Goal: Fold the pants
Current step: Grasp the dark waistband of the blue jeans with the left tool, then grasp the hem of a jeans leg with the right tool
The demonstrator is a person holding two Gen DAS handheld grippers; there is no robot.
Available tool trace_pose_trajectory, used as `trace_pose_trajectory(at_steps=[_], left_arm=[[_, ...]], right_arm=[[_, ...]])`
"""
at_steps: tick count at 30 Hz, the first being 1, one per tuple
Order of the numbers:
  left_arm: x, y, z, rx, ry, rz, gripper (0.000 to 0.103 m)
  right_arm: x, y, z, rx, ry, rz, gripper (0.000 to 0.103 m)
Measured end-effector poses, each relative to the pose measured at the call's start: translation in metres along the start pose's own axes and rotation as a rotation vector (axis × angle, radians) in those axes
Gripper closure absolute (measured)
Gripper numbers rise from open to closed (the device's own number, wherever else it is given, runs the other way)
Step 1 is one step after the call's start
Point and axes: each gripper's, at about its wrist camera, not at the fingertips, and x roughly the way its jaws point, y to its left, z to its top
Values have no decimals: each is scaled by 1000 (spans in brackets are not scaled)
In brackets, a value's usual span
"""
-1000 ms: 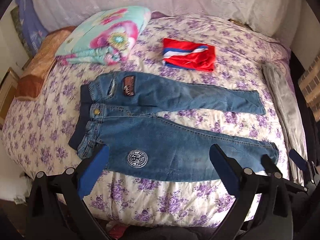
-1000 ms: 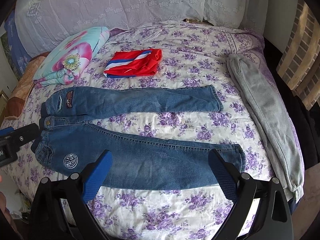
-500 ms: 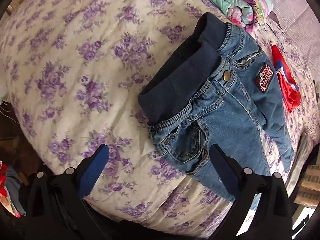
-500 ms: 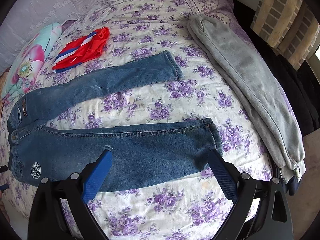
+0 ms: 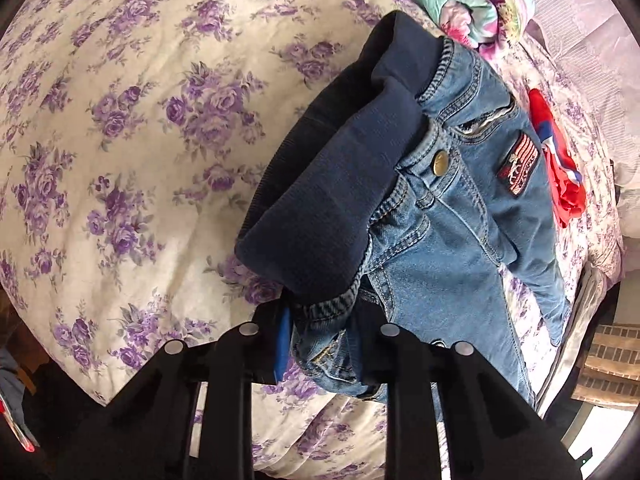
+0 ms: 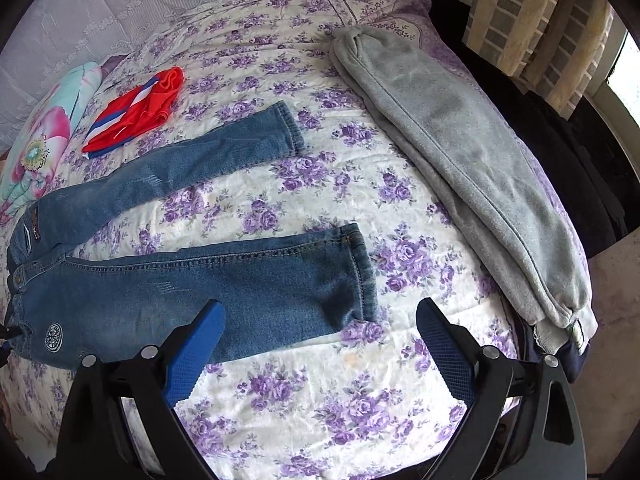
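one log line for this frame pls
left gripper: closing, clamped on jeans waist corner | right gripper: open, above near leg hem | jeans flat on bed

The left tool [image 5: 320, 344] is pinching the near waist corner of the jeans [image 5: 452, 240] (its jaws have just been closing), beside the dark ribbed waistband [image 5: 340, 184], which is lying on the floral bedsheet [image 5: 120, 120]; beyond the jeans, red cloth [image 5: 560, 168] is lying.

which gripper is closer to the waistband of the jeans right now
Left. The left gripper has just closed its fingers on the waist corner of the jeans, beside the navy waistband. The right gripper hangs open over the nearer leg's hem end, far from it.
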Motion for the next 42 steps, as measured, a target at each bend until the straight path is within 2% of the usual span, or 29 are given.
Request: trace_pose_trajectory(at_steps=[2, 5, 9, 13, 14, 15, 16, 17, 20, 26, 28, 31, 32, 34, 36, 37, 38, 40, 41, 42], left_arm=[[0, 11, -2, -34, 4, -21, 81], [9, 17, -4, -47, 22, -8, 79], [7, 5, -2, -11, 4, 20, 79], [10, -1, -2, -4, -2, 49, 79], [10, 1, -2, -16, -3, 46, 79], [11, 3, -2, -31, -5, 40, 80], [11, 5, -3, -48, -9, 33, 81], [10, 8, -4, -61, -16, 28, 81], [5, 10, -9, -80, -42, 38, 81], [-17, 19, -23, -118, -68, 42, 82], [-25, 23, -26, -117, -89, 82, 82], [-15, 32, -24, -150, -53, 61, 81], [-5, 32, -21, -129, -28, 84, 80], [10, 30, -22, -101, 2, 131, 65], [6, 23, -25, -56, -1, 169, 56], [0, 20, -27, -32, -7, 185, 52], [-9, 19, -29, -15, -14, 195, 51], [-34, 16, -30, 5, -52, 216, 50], [-51, 14, -29, 19, -95, 243, 50], [-67, 10, -24, 38, -142, 265, 45]], right_arm=[[6, -23, -6, 46, 2, 6, 6], [26, -49, -16, 77, 3, -12, 6], [58, -67, -24, 119, 28, 67, 6], [94, -65, -18, 134, 58, 135, 6], [106, -61, -17, 144, 85, 162, 16], [115, -58, -17, 164, 99, 215, 35], [120, -55, -17, 181, 107, 281, 74], [123, -52, -15, 199, 122, 305, 76], [107, -42, -7, 172, 109, 285, 83], [57, -51, 2, 189, 120, 361, 83], [61, -51, -5, 186, 167, 350, 83], [96, -58, -28, 208, 245, 297, 83], [106, -57, -35, 194, 231, 284, 77], [120, -49, -42, 140, 204, 243, 71], [116, -40, -37, 105, 218, 213, 56], [112, -36, -32, 75, 238, 183, 43], [105, -33, -26, 45, 242, 134, 42], [79, -30, -9, 1, 190, 86, 41], [63, -29, 1, -23, 145, 68, 36], [47, -26, 12, -52, 94, 45, 32]])
